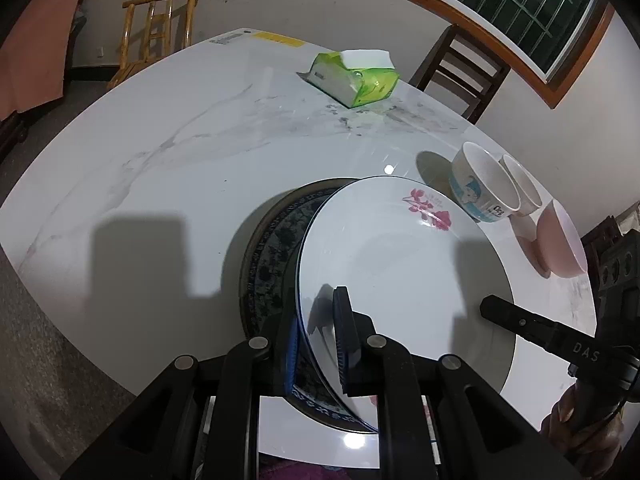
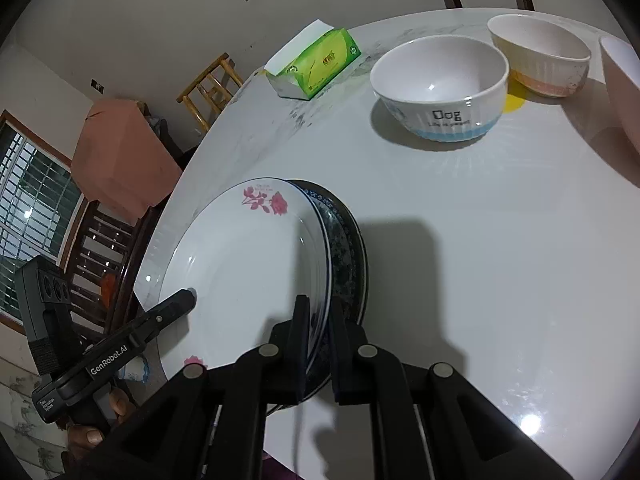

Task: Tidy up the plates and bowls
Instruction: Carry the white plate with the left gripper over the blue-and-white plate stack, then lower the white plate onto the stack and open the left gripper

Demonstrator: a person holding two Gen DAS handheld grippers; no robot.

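Note:
A white plate with pink roses (image 1: 400, 264) (image 2: 244, 264) lies on top of a dark blue patterned plate (image 1: 276, 248) (image 2: 346, 256) on the white marble table. My left gripper (image 1: 320, 340) is shut on the white plate's rim, at its left edge. My right gripper (image 2: 320, 344) is shut on the opposite rim. The white plate sits tilted over the dark one. A "Dog" bowl (image 2: 440, 84) (image 1: 480, 184), a ribbed cream bowl (image 2: 540, 52) (image 1: 524, 188) and a pink bowl (image 2: 622, 92) (image 1: 560, 240) stand beyond.
A green tissue box (image 1: 356, 76) (image 2: 316, 64) lies at the table's far side. Wooden chairs (image 1: 464, 72) stand around the table (image 1: 180, 160). The table's near edge runs just below both grippers.

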